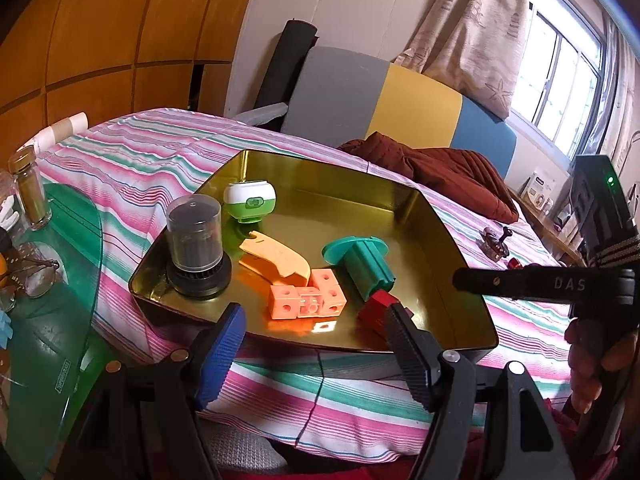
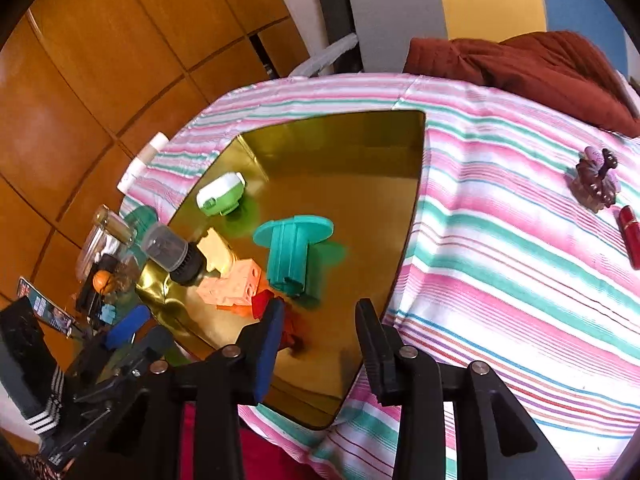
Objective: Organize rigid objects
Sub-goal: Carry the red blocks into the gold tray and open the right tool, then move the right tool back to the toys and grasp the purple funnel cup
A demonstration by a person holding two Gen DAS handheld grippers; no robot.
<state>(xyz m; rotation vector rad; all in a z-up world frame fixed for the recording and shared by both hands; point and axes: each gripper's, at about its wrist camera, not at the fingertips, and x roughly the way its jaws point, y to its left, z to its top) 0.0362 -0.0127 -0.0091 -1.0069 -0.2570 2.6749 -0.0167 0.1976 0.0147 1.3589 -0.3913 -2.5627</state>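
I hold my right gripper (image 2: 316,344) over the near corner of the gold tray (image 2: 340,140) on the striped bed (image 2: 500,280), jaws parted and holding nothing; a small red block (image 2: 264,304) lies in the tray just off its blue pad. My left gripper (image 1: 316,344) hangs wide open at the tray's near rim, also empty. Inside the tray sit a teal spool (image 2: 296,248), a cluster of orange cubes (image 1: 308,296), an orange curved piece (image 1: 276,260), a green-and-white pod (image 1: 250,198) and a clear-capped canister (image 1: 196,240). Still out on the bed, off to my right and well apart from the tray, lie a red tube (image 2: 630,236) and a dark brown trinket (image 2: 598,180). The tube's long axis runs roughly away from me; my right hand is clearly the nearer one for it.
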